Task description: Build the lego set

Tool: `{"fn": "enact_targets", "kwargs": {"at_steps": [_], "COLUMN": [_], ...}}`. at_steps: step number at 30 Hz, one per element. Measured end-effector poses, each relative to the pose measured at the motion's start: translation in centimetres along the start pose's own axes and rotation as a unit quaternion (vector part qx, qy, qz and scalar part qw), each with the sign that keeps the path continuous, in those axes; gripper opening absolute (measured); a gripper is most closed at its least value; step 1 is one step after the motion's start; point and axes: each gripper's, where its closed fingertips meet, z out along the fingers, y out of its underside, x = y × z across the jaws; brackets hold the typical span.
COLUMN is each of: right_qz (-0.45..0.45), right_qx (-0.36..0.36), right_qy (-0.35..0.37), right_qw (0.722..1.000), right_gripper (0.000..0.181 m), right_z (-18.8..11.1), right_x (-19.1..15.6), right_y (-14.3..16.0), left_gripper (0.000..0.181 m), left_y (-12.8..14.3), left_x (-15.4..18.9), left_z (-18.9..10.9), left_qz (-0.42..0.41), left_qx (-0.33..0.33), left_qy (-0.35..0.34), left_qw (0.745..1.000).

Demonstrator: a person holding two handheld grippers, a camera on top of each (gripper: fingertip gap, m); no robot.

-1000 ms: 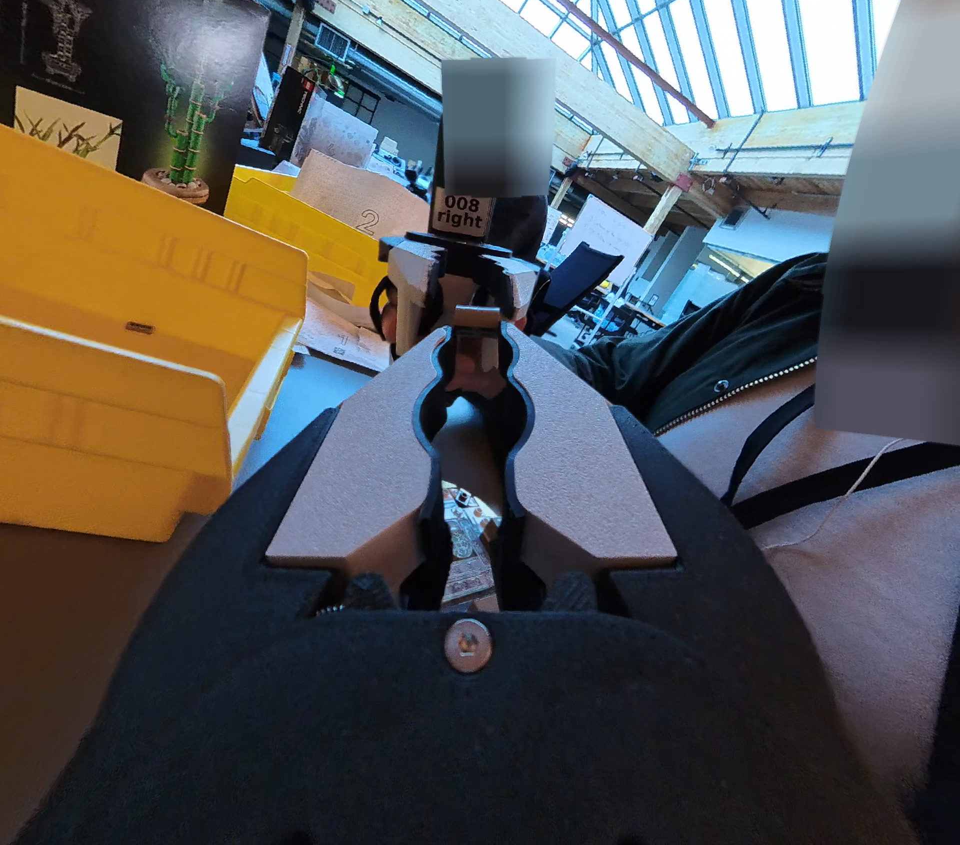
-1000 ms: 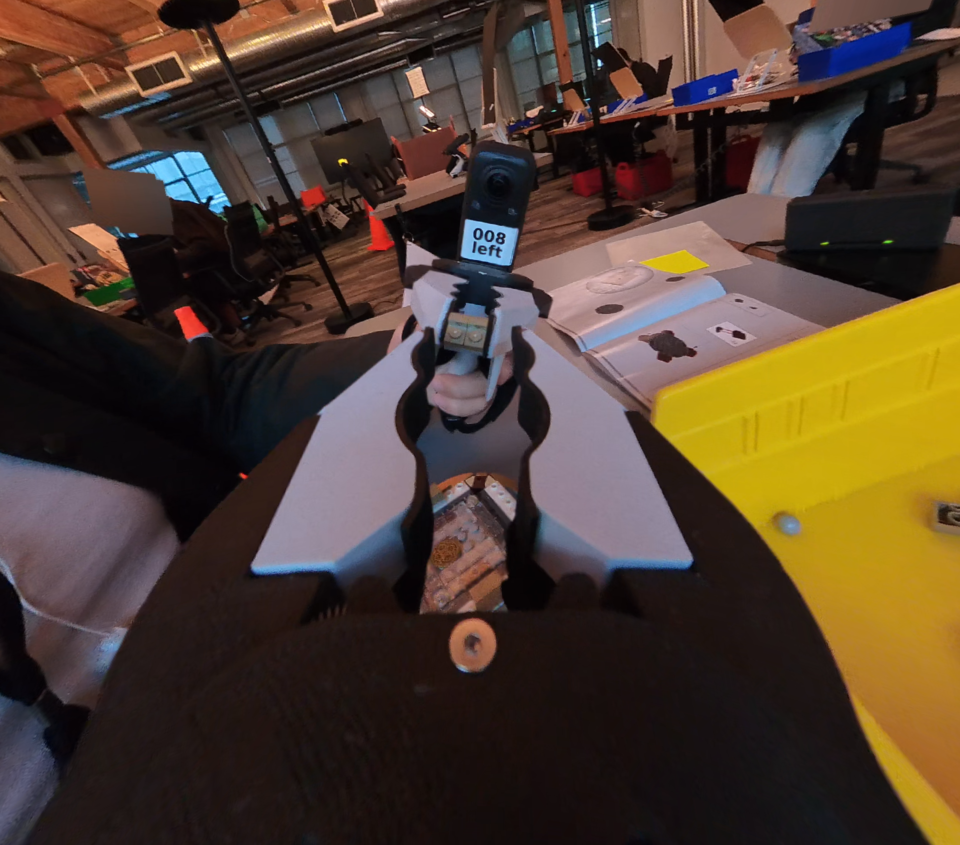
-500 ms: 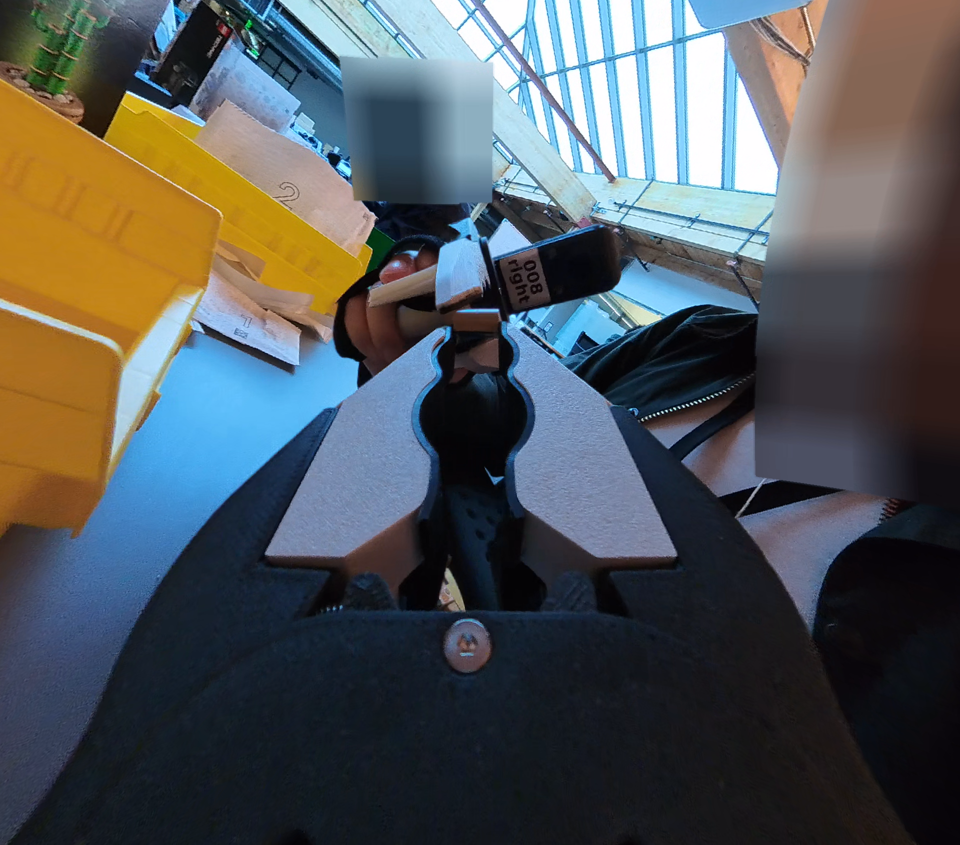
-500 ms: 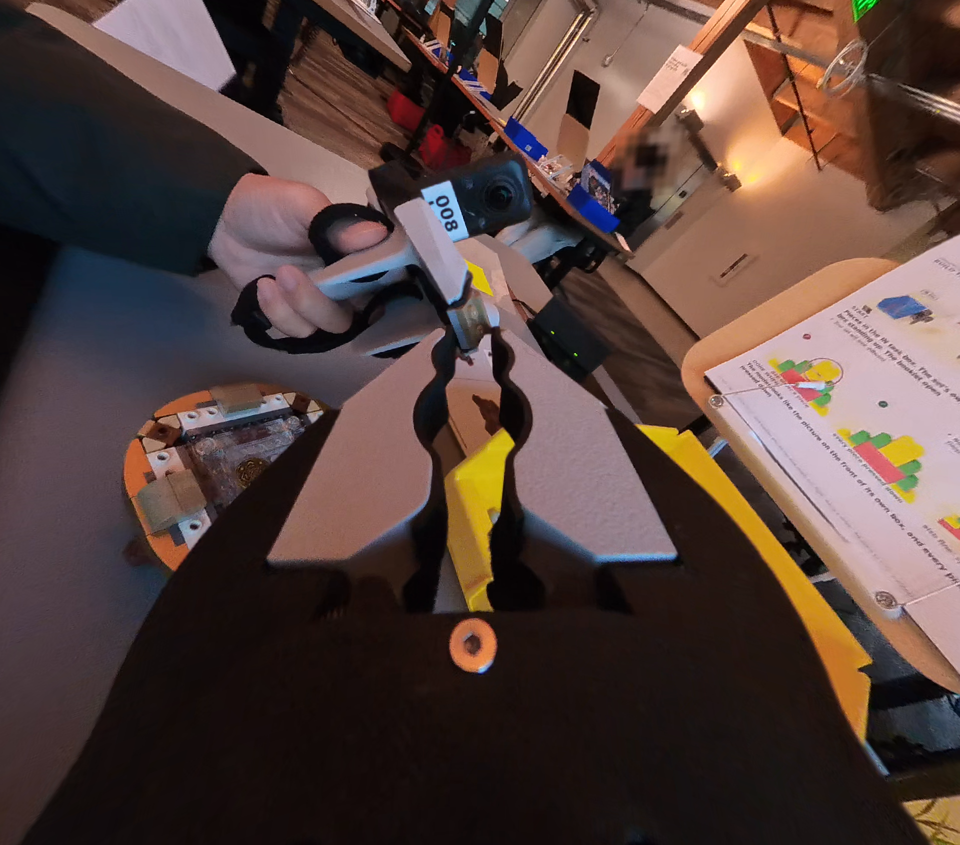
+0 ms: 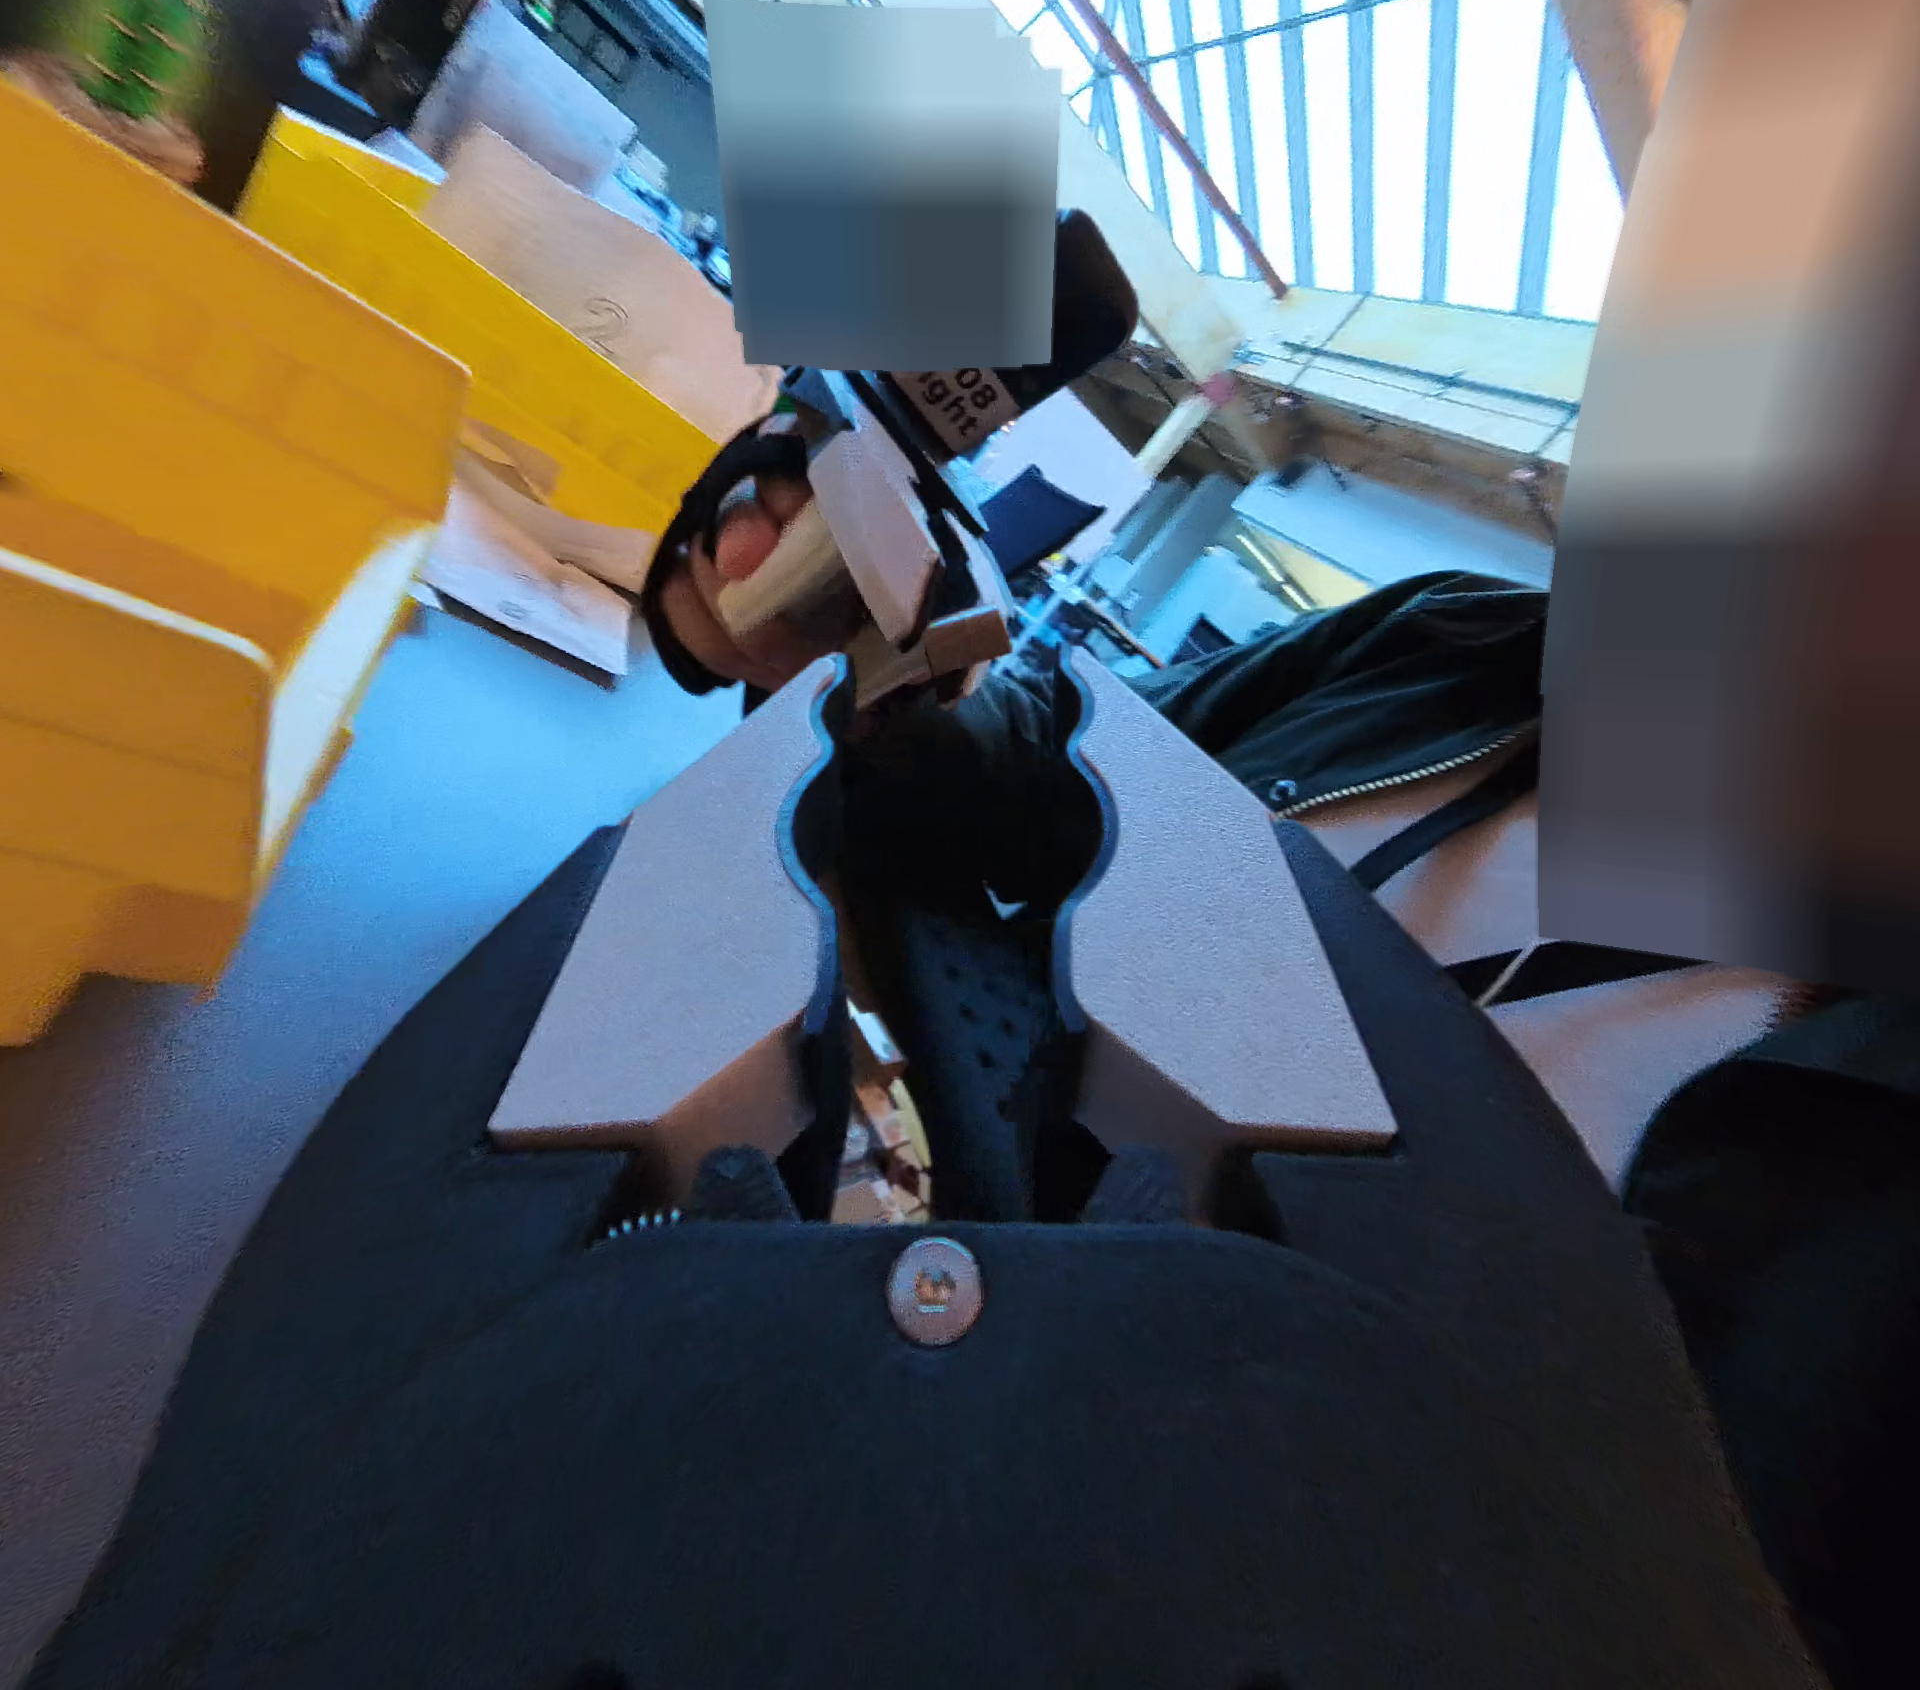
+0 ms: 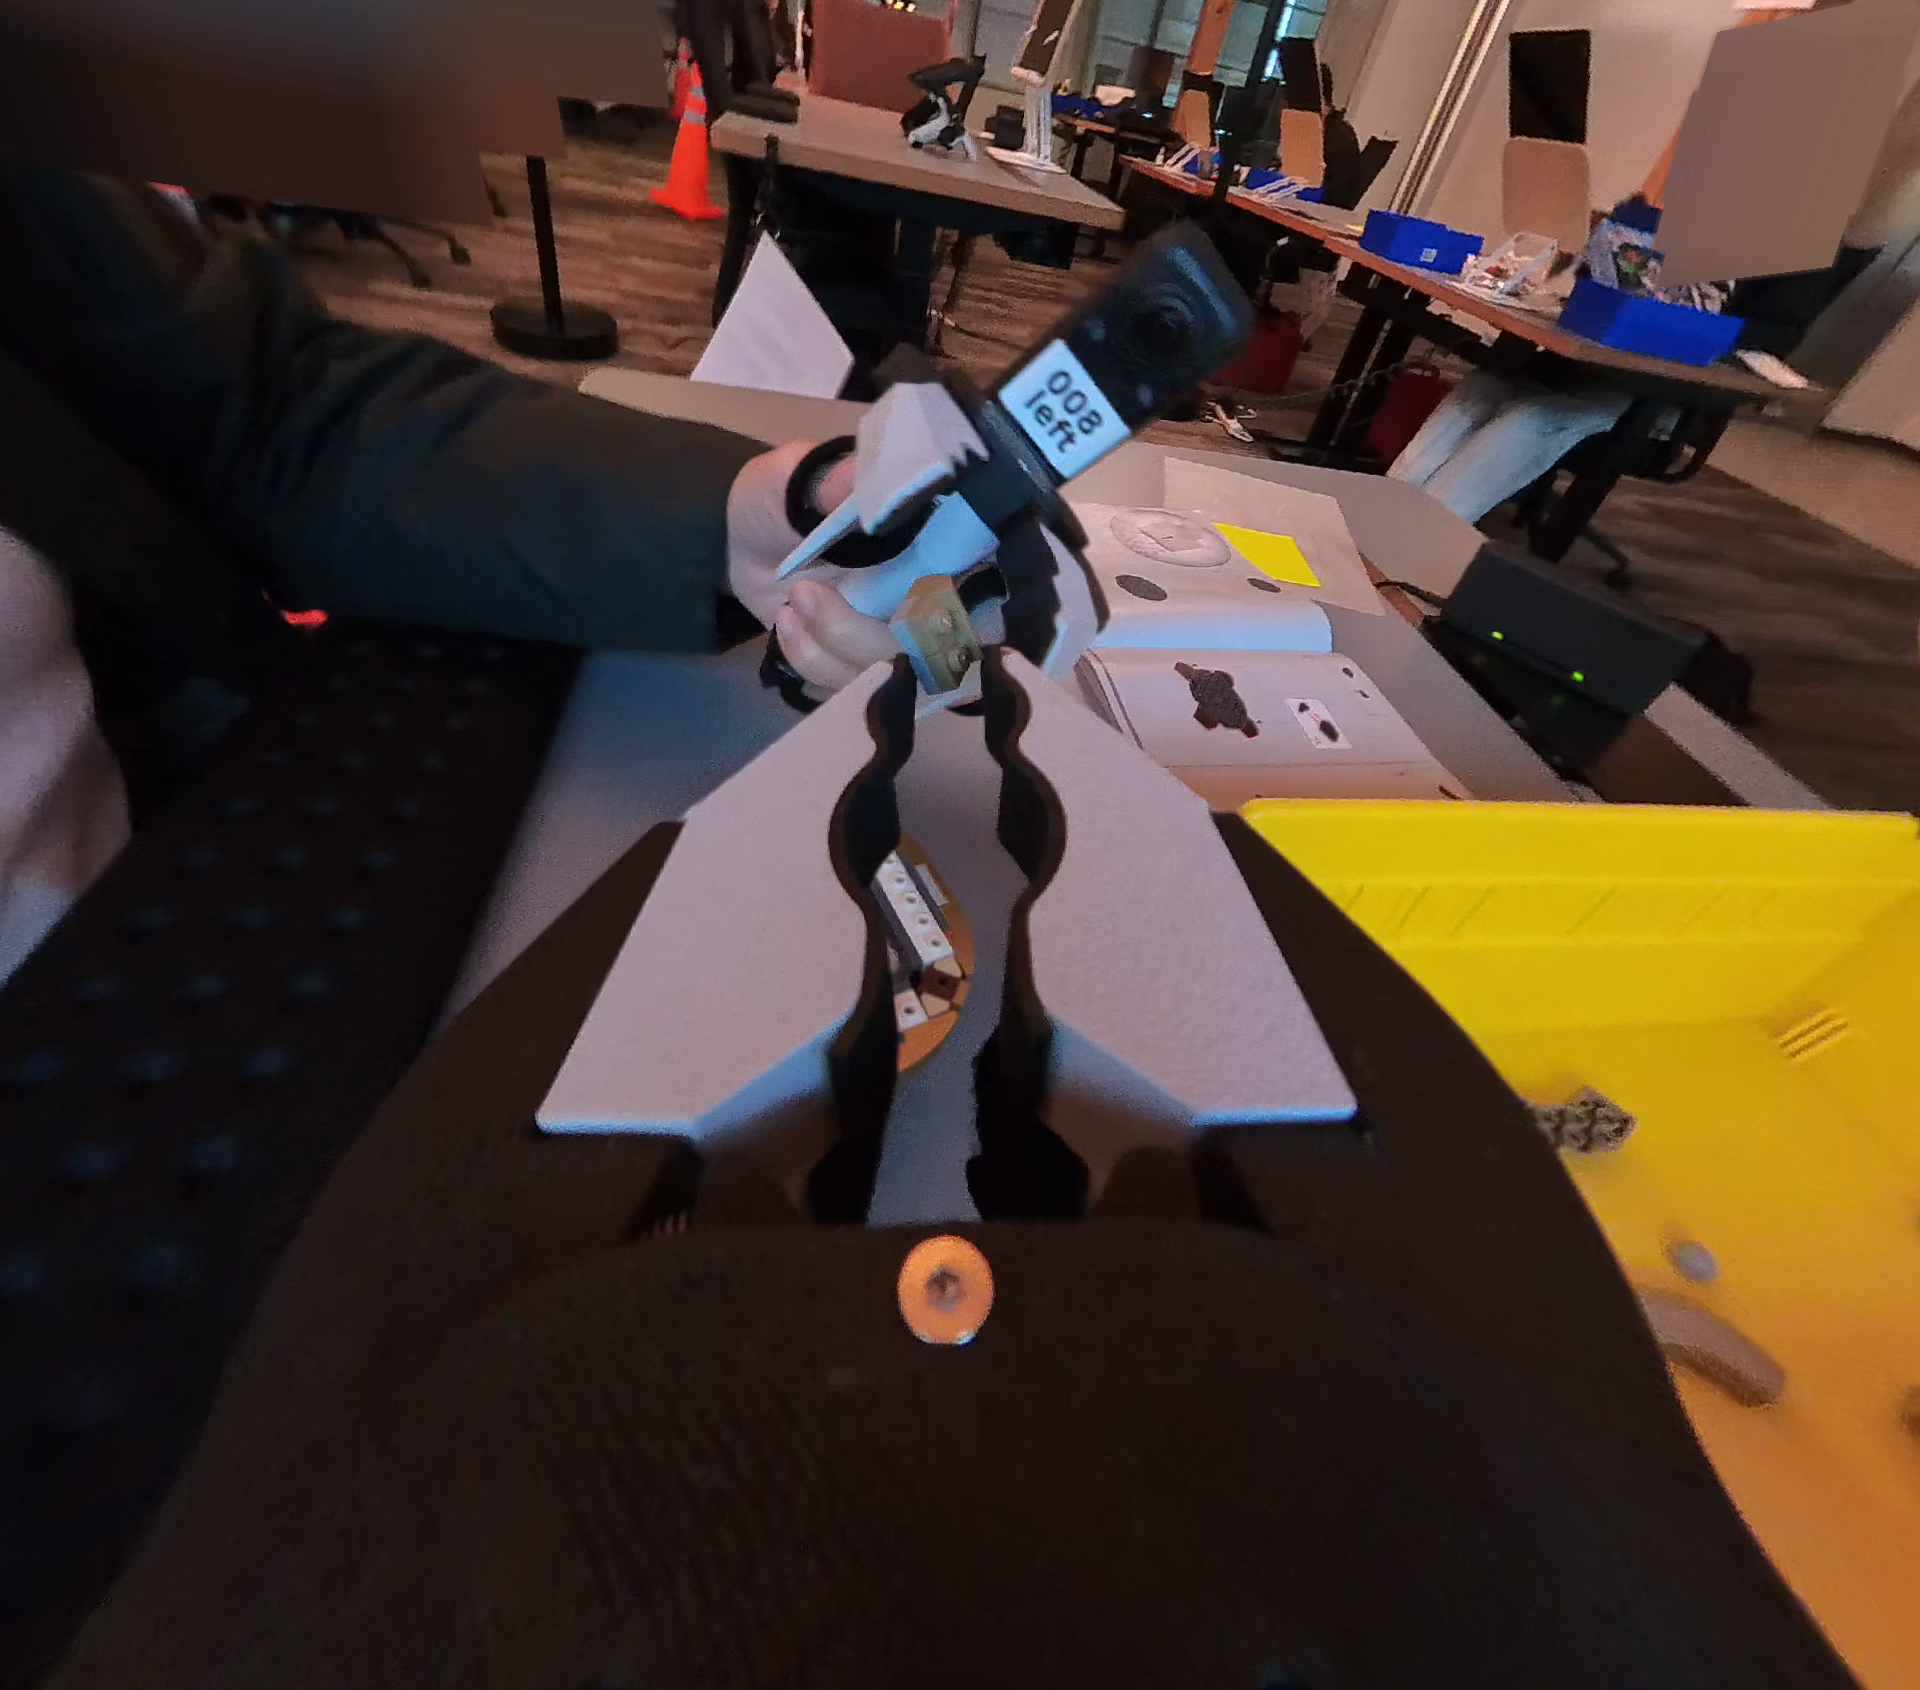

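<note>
A small tan brick (image 6: 938, 641) is pinched at the tips of my right gripper (image 6: 945, 676), which is shut on it in the air above the table. The brick also shows in the left wrist view (image 5: 966, 651), at the tip of the right gripper (image 5: 883, 560). My left gripper (image 5: 951, 690) is open and empty, its jaws spread just short of the brick. In the right wrist view the left gripper (image 6: 1039, 591) stands right behind the brick, held in a hand. The round orange lego base (image 6: 930, 965) lies on the table below, seen between my right fingers.
Yellow bins stand on the left (image 5: 156, 601) and at the right (image 6: 1558, 965), the latter with loose pieces in it. An open instruction booklet (image 6: 1247, 705) and a black box (image 6: 1558, 653) lie beyond. Paper bags (image 5: 582, 269) rest on the far bins. The person's dark sleeve (image 6: 468, 497) crosses at left. The grippers are tip to tip, or close to it.
My left gripper has opened and let go of the tan brick, which both grippers held before. The right gripper keeps the brick. Both grippers have tilted and turned.
</note>
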Motion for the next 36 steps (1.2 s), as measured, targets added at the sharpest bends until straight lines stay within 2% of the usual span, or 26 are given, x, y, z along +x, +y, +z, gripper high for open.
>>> {"fn": "enact_targets", "kwargs": {"at_steps": [8, 12, 14, 15, 16, 18, 22, 28, 31, 33, 36], "right_qz": [-0.078, -0.094, -0.076, -0.058, -0.032, 0.043, 0.181, 0.185, 0.198, 0.201, 0.191], "right_qx": [-0.041, -0.035, -0.003, 0.018, 0.037, 0.075, 0.145, 0.135, 0.144, 0.138, 0.116], "right_qy": [-0.016, 0.013, 0.038, 0.052, 0.061, 0.048, 0.001, -0.017, -0.035, -0.047, -0.060], "right_qw": [0.996, 0.995, 0.996, 0.997, 0.997, 0.995, 0.973, 0.973, 0.969, 0.969, 0.973], "right_gripper": [0.010, 0.009, 0.014, 0.026, 0.028, 0.025, 0.023, 0.022, 0.013, 0.013, 0.013], "right_z": [0.5, 0.3, 0.1, -0.1, -0.4, -0.7, -0.9, -0.3, -0.3, -0.4, -0.6], "right_x": [-1.2, -0.4, 0.3, 0.9, 1.4, 1.8, 2.2, 1.6, 1.3, 1.1, 0.7], "right_y": [1.2, 0.9, 0.0, -0.7, -1.2, -2.0, -3.0, -2.7, -2.9, -2.9, -2.7], "left_gripper": [0.021, 0.014, 0.014, 0.014, 0.014, 0.013, 0.014, 0.014, 0.014, 0.014, 0.033], "left_y": [1.9, 1.3, 0.2, -0.3, -0.9, -1.9, -2.2, -2.0, -2.0, -1.7, -1.2], "left_x": [-0.1, -0.2, 0.1, 0.1, 0.1, 0.4, 0.4, 0.7, 0.9, 1.0, 0.5], "left_z": [0.8, 0.7, 0.6, 0.4, 0.2, -0.1, 0.0, 0.7, 0.8, 0.9, 0.8], "left_qz": [-0.003, 0.015, 0.027, 0.043, 0.066, 0.121, 0.209, 0.223, 0.223, 0.223, 0.228], "left_qx": [-0.056, -0.043, -0.013, 0.003, 0.022, 0.050, 0.054, 0.053, 0.056, 0.046, 0.015], "left_qy": [-0.005, -0.018, -0.017, -0.024, -0.034, -0.053, -0.107, -0.108, -0.102, -0.097, -0.118], "left_qw": [0.998, 0.999, 0.999, 0.999, 0.997, 0.990, 0.970, 0.967, 0.968, 0.969, 0.966]}}
